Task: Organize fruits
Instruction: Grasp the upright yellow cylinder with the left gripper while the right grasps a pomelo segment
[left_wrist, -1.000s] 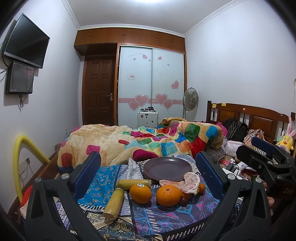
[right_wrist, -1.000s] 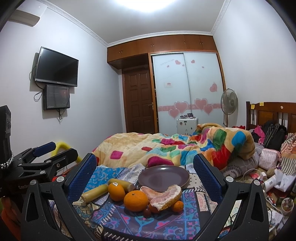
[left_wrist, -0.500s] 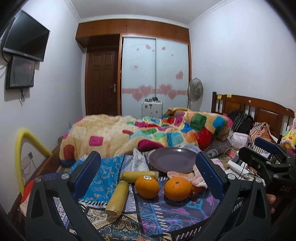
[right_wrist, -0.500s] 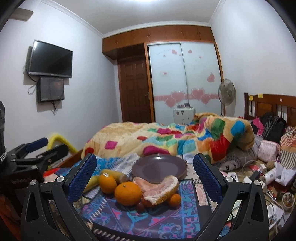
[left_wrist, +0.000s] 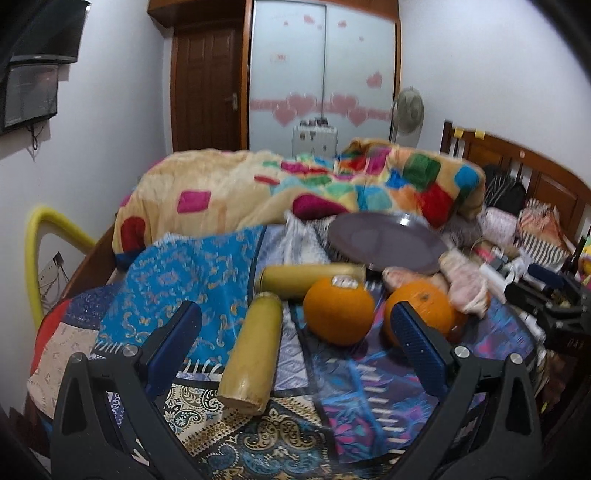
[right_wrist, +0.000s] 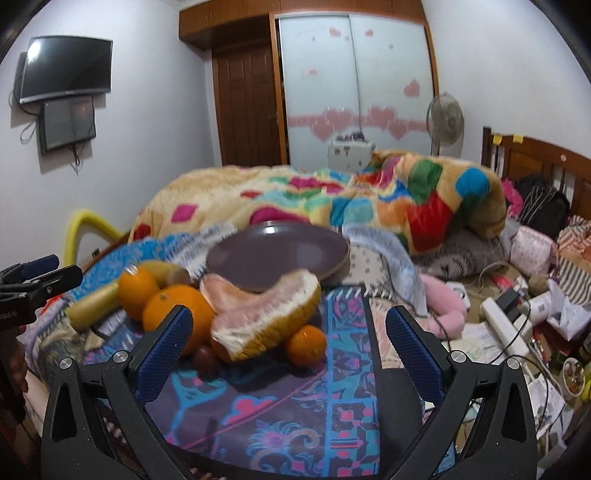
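Observation:
Fruit lies on a patterned cloth. Two oranges (left_wrist: 338, 314) (left_wrist: 421, 308) lie side by side, with two yellow sugarcane-like pieces (left_wrist: 253, 349) (left_wrist: 310, 278) to their left. A peeled pomelo piece (right_wrist: 266, 317) lies in front of a purple plate (right_wrist: 277, 254), with a small tangerine (right_wrist: 306, 345) and a dark small fruit (right_wrist: 204, 357) beside it. My left gripper (left_wrist: 295, 345) is open and empty, just short of the cane piece and oranges. My right gripper (right_wrist: 288, 341) is open and empty, just short of the pomelo.
A colourful quilt (left_wrist: 295, 184) is heaped behind the plate. Clutter of bags, cables and papers (right_wrist: 517, 314) lies on the right. A yellow tube (left_wrist: 37, 258) stands by the left wall. The wooden headboard (right_wrist: 535, 162) is at the far right.
Both grippers have moved forward and down toward the fruit, which now looms larger. Both stay open.

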